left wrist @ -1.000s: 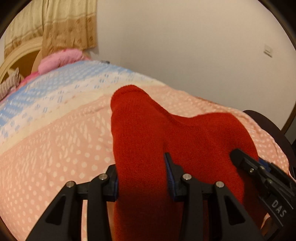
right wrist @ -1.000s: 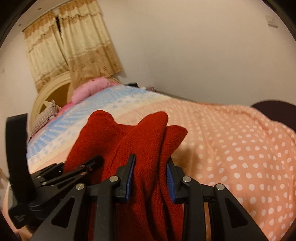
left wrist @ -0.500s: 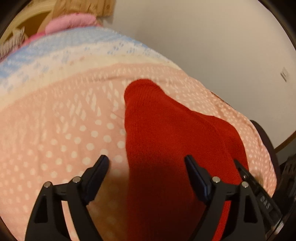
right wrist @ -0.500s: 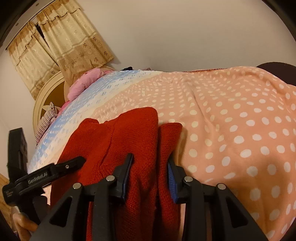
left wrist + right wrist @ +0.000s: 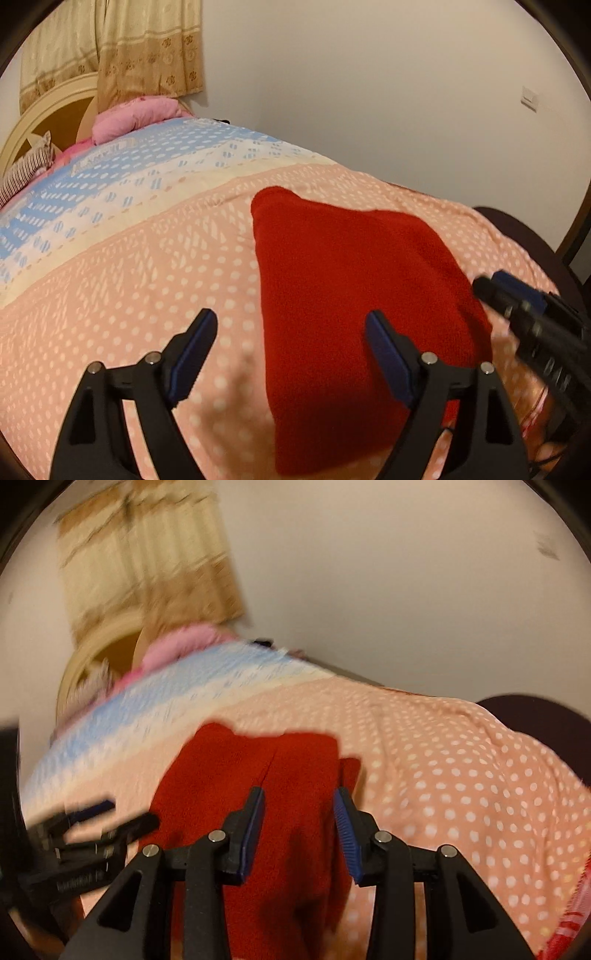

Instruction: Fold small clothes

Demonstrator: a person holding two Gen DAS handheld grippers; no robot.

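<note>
A red knit garment [image 5: 354, 295] lies folded flat on the pink polka-dot bedspread [image 5: 129, 295]. My left gripper [image 5: 291, 328] is open wide above its left edge, holding nothing. In the right wrist view, which is blurred, the garment [image 5: 266, 782] lies below my right gripper [image 5: 299, 805], whose jaws stand apart and off the cloth. The right gripper also shows at the right edge of the left wrist view [image 5: 517, 306]. The left gripper shows at the left of the right wrist view [image 5: 96, 830].
The bed runs back to a pink pillow [image 5: 136, 118] and a cream headboard [image 5: 40, 114], with a yellow curtain [image 5: 147, 48] behind. A plain wall stands to the right. A dark rounded piece of furniture [image 5: 546, 723] sits beyond the bed's right edge.
Both grippers have let go of the red garment and opened, the left first. The garment has dropped flat onto the bed, and both grippers have lifted back from it.
</note>
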